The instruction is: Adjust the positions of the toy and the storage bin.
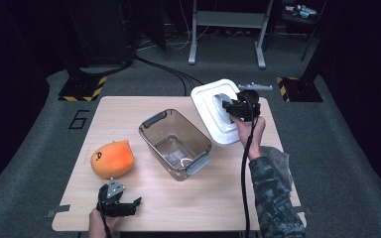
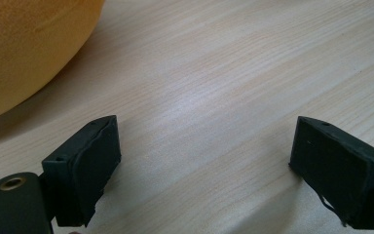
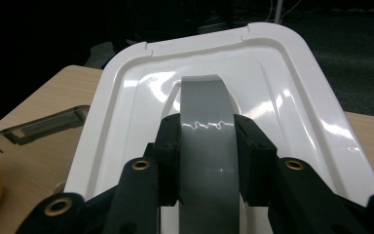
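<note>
The right gripper (image 1: 229,106) pinches the grey handle (image 3: 207,141) of a white lid (image 1: 209,106), its jaws pressed against the handle's two sides. In the high view the lid is tilted and held up over the far right part of the wooden surface (image 1: 173,208), just beside the far right corner of the clear brown bin (image 1: 175,144), with its far edge reaching past the surface's rim. The bin stands open near the middle of the surface (its grey latch handles at the two short ends). An orange plush toy (image 1: 111,158) lies to the left of the bin, apart from it. The left gripper (image 1: 124,206) rests low at the near edge, just in front of the toy, its jaws spread wide with only bare wood between them.
</note>
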The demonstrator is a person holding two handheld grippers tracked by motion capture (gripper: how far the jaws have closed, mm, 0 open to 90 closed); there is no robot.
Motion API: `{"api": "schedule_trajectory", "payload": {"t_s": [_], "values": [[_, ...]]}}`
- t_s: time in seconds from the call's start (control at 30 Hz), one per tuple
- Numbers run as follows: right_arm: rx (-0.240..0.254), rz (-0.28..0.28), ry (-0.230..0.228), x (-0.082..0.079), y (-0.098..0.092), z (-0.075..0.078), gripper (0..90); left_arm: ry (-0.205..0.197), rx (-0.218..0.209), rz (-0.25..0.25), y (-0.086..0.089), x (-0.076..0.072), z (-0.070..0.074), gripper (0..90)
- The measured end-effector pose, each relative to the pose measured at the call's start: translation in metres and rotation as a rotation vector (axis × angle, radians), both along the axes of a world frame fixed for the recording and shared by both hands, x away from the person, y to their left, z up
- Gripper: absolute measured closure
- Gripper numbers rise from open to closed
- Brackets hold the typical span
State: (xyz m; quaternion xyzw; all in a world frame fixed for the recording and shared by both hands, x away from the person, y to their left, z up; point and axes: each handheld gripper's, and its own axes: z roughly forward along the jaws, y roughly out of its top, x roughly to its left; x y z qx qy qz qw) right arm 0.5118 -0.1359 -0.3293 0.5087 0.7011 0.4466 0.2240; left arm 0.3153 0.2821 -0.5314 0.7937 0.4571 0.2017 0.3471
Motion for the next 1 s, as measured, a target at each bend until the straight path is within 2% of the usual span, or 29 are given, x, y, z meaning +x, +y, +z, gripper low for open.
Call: {"api": "schedule_trajectory", "payload": {"t_s": [0.53, 1.0], "values": [[0.008, -0.095, 0.043, 0.015, -0.019, -0.03, 65.9, 0.0, 0.0, 0.0, 0.0, 0.0, 0.0, 10.7], [0.021, -0.143, 0.087, 0.023, -0.022, -0.057, 65.9, 0.004, -0.001, 0.0, 0.0, -0.001, 0.0, 10.9]]}}
